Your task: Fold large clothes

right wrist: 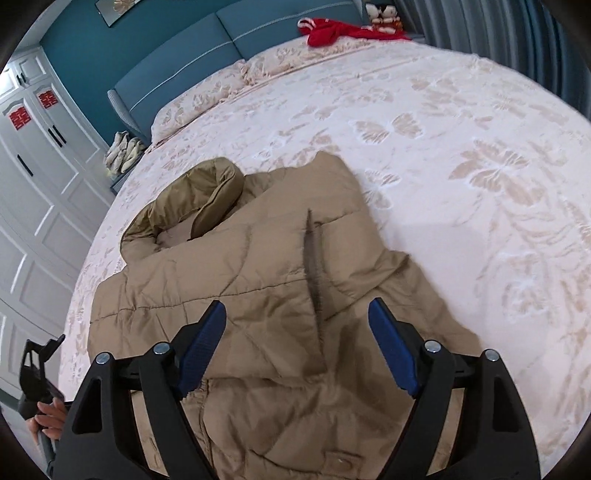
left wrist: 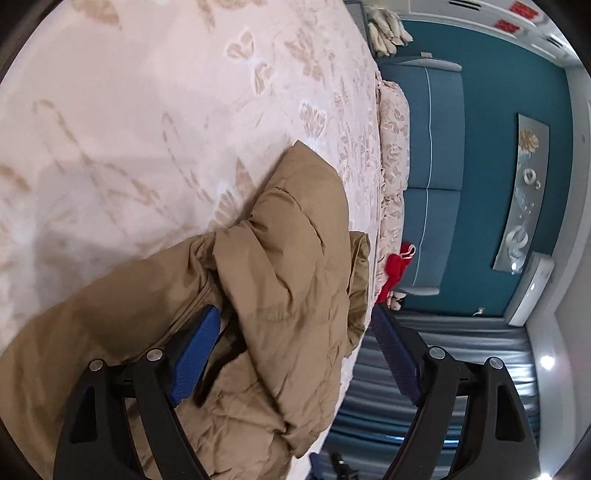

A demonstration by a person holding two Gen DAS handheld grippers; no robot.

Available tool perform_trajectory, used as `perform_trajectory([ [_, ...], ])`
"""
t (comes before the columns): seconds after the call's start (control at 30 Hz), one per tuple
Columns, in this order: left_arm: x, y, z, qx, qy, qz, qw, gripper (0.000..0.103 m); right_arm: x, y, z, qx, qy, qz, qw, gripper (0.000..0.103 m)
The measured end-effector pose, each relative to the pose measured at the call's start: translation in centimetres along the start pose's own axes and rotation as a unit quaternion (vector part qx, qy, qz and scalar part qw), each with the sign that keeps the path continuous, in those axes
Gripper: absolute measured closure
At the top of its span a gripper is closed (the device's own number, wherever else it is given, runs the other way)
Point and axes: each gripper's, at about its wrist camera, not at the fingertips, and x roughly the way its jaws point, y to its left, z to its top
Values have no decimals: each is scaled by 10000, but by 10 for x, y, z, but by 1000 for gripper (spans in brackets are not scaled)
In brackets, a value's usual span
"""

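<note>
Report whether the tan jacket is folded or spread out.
Partly folded: the tan jacket lies on the bed with one side flapped over its front.

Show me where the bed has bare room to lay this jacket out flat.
Free: the wide stretch of bedspread right of the tan jacket, up to the pillows. Crowded: the jacket's hood lies near the bed's left edge, and a red garment lies by the headboard.
</note>
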Motion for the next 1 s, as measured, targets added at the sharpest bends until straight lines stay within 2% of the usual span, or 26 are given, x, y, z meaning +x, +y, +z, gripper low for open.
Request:
perform_trajectory([
  [0.07,2,3,5,-124,-33,7,9999,23,10,1,2,128,165,90,9997,37],
  [0.1,0,3,6,-145,-54,26,9999,25,14,2,2,165,241,151,9995,48],
  [0.13,1,2,10,-116,-87,59,9999,25,18,4,4,162,317,163,9992,64],
  [0.17,2,0,12,-60,-120,134,9998,27,19,7,6,104,329,120,9993,72],
  [0.2,2,-3,14,55,-167,242,9996,32,16,12,12,10,312,167,9994,95],
  [0.23,0,-4,13,132,-194,317,9992,34,11,16,17,-19,269,326,9991,101],
  [0.27,1,-6,14,208,-231,437,9986,39,-2,21,30,-73,75,539,9985,101],
  [0.37,6,-8,15,298,-194,479,9982,43,-56,37,63,-362,-615,1073,9917,102],
  [0.43,15,-11,12,488,-82,622,9968,54,-83,43,77,-664,-974,1135,9865,103],
  [0.47,19,-12,11,585,-38,685,9959,63,-88,44,79,-906,-1044,936,9860,103],
  [0.53,24,-20,5,970,-104,1035,9898,75,-77,41,74,-1267,-982,313,9866,103],
  [0.6,24,-26,-1,1340,-328,1320,9816,89,-46,28,60,-1468,-649,-283,9866,103],
  [0.67,23,-29,-6,1648,-480,1545,9730,95,-12,15,41,-1546,-257,-651,9855,103],
  [0.73,24,-35,-13,2058,-624,1838,9591,99,7,9,26,-1654,-88,-856,9825,103],
  [0.8,25,-41,-19,2498,-755,2168,9407,101,24,6,9,-1713,80,-945,9806,103],
  [0.9,23,-42,-22,2833,-805,2388,9253,101,33,1,-4,-1676,151,-935,9813,103],
  [1.0,24,-38,-24,3014,-782,2541,9157,101,41,-2,-12,-1618,192,-921,9823,103],
])
